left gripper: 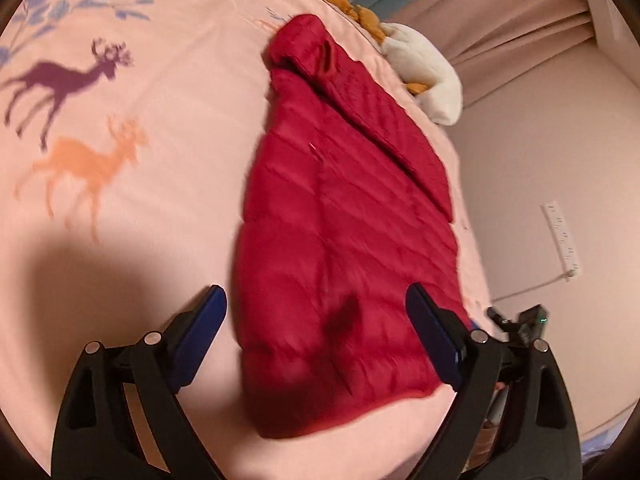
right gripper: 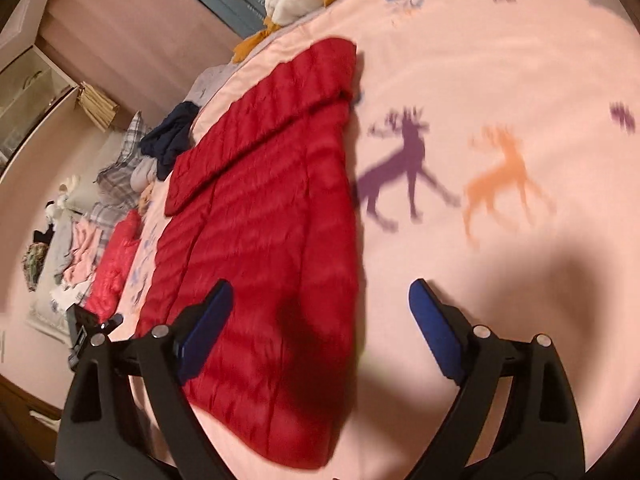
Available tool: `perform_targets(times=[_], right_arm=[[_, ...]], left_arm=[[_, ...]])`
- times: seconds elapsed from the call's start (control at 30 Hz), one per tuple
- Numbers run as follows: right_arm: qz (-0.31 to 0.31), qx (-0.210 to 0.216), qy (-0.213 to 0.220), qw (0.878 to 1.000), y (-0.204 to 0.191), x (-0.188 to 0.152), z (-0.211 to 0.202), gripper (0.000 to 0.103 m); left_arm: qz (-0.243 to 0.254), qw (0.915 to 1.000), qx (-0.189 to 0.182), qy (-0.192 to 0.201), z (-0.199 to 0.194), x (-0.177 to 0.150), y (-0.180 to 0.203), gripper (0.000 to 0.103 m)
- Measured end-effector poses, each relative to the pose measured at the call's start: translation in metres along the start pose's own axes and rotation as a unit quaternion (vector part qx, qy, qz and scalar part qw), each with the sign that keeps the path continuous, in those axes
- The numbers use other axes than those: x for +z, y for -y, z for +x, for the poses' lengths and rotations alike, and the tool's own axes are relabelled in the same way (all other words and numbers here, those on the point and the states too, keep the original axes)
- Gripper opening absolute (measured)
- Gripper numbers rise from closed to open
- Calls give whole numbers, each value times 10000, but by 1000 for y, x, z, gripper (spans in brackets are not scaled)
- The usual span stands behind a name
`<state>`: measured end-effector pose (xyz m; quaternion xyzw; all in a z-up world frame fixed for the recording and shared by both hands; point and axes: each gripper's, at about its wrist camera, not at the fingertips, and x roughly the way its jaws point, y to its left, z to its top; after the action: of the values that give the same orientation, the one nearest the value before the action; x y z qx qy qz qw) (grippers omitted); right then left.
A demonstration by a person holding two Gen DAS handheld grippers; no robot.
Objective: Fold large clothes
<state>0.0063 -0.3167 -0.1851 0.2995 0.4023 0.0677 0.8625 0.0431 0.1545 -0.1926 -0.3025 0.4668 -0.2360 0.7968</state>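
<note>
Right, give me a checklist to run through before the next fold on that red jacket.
1. Left gripper empty, jaws wide: ok.
2. Right gripper empty, jaws wide: ok.
3. Red puffer jacket lying flat on the pink bedspread: ok.
4. One sleeve already folded across the body: ok. The other sleeve: cannot tell.
5. Jacket clear of the white plush toy at the bed's edge: ok, they lie apart.
6. Near hem within either gripper's reach: cannot tell exactly, though it lies just ahead of both sets of fingers.
</note>
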Motion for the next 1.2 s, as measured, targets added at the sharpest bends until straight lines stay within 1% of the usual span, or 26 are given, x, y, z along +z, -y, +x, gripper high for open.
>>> perform_targets(times=[0.1, 0.23, 0.33, 0.4, 0.57, 0.67, 0.73, 0.83, 0.9, 0.97, 1.13, 1.2], right_arm=[[-75, 64, -133, 9999, -5, -15, 1, 91], [-191, 181, -236, 9994, -18, -27, 7, 92], [-330, 186, -286, 9989, -29, -23, 19, 92], [-355, 303, -317, 9984, -30, -19, 26, 92], [-263, 450, -298, 9982, -36, -4, 45, 91], [-166, 507, -301, 9981, -35, 2, 49, 88], [-170, 491, -303, 9982, -36, 2, 50, 87], [-213, 486, -326, 9981, -35, -3, 45, 83], [-212, 533, -354, 9977, -34, -8, 41, 80], [-216, 572, -388, 9974, -32, -14, 35, 80], [-278, 592, -475, 9967, -32, -29, 21, 79], [-301, 573, -469, 9968, -32, -32, 18, 76]], left_arm=[[127, 9998, -37, -144, 6, -7, 9, 91], [205, 9996, -54, -194, 12, -8, 13, 91], [220, 9993, -130, -256, 19, -5, 13, 91], [243, 9991, -187, -287, 23, -2, 14, 91], [166, 9984, -418, -329, 37, 11, 16, 91], [185, 9977, -532, -369, 42, 14, 20, 91], [222, 9974, -550, -402, 45, 14, 22, 91], [321, 9968, -587, -446, 44, 9, 26, 91], [368, 9961, -638, -485, 44, 4, 28, 88], [463, 9954, -659, -526, 42, -3, 28, 81], [392, 9948, -774, -534, 34, -15, 26, 71], [393, 9947, -820, -479, 31, -18, 26, 67]])
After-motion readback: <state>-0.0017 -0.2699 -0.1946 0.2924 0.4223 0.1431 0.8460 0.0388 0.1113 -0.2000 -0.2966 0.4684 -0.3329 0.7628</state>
